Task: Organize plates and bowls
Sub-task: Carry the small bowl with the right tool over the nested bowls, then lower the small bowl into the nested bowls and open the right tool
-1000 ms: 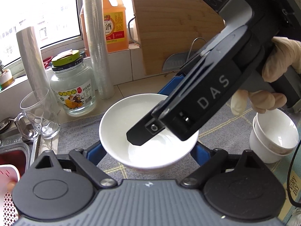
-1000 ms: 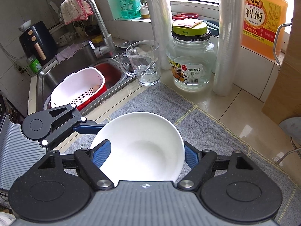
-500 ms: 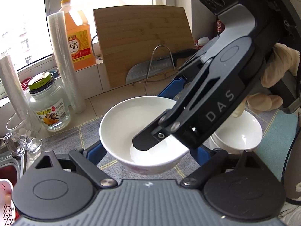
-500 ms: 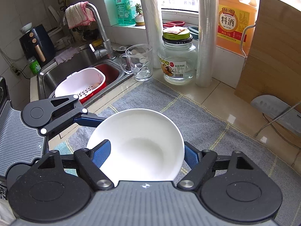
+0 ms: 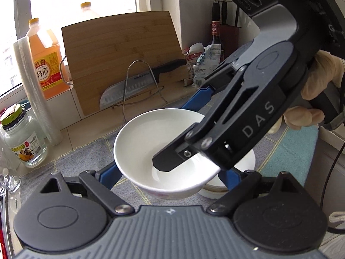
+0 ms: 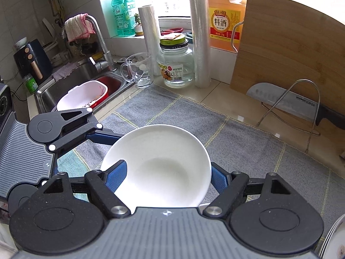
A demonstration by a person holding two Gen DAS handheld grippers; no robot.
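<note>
A white bowl [image 5: 148,142] is held in the air by both grippers. My left gripper [image 5: 170,172] has its blue fingers on the bowl's two outer sides. My right gripper [image 6: 168,174] clamps the bowl's rim [image 6: 159,164], one finger inside and one outside; it shows in the left wrist view [image 5: 235,133] reaching into the bowl from the right. Stacked small white bowls [image 5: 248,161] sit on the mat right below the held bowl, mostly hidden by it.
A grey mat [image 6: 189,120] covers the counter. A cutting board [image 6: 286,47], a knife on a wire stand [image 6: 286,101], a glass jar [image 6: 175,64], a glass mug [image 6: 140,70], film rolls and an oil jug stand at the back. A sink [image 6: 71,84] lies left. A plate edge [image 6: 334,237] shows bottom right.
Both grippers have carried the bowl to the right and upward, from near the jar and mug to above the stacked small bowls. Both grips are unchanged.
</note>
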